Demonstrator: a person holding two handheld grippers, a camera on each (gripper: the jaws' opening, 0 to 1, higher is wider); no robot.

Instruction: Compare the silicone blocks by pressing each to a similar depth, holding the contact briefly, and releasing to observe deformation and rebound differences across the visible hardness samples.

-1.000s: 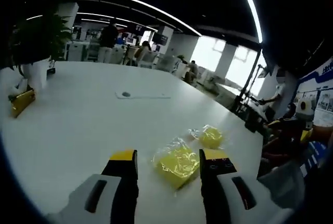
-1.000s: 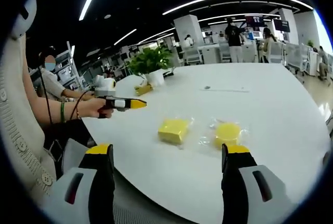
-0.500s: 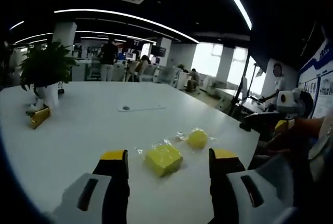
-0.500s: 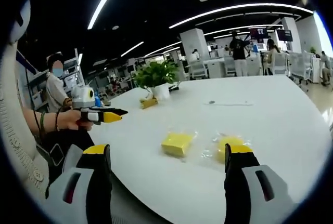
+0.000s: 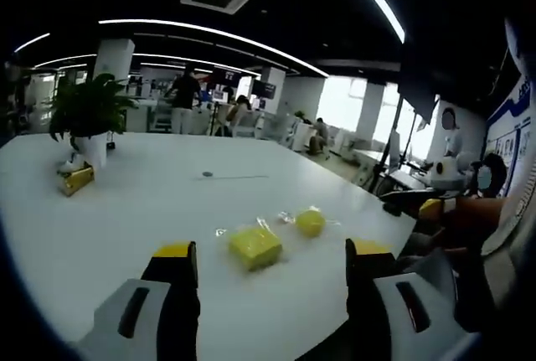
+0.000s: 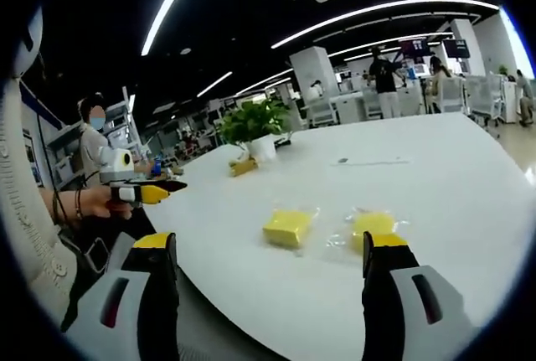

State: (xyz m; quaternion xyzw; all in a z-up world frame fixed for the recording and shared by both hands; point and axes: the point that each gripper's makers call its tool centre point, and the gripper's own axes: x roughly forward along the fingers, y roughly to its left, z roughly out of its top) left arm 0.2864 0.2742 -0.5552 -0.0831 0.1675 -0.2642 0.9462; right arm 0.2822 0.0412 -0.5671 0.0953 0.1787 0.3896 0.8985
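In the left gripper view a potted plant (image 5: 86, 118) stands at the far left of the white surface (image 5: 126, 210), a small yellow thing (image 5: 78, 179) beside it; the left gripper (image 5: 272, 265) hangs above the near edge with its jaws spread wide and empty; between and beyond them lies the square yellow block (image 5: 255, 246) in clear wrap, the round yellow block (image 5: 311, 223) just right of it, apart. In the right gripper view the square yellow block (image 6: 287, 228) lies left of the round yellow block (image 6: 373, 226); the right gripper (image 6: 272, 260) has jaws parted, touching neither.
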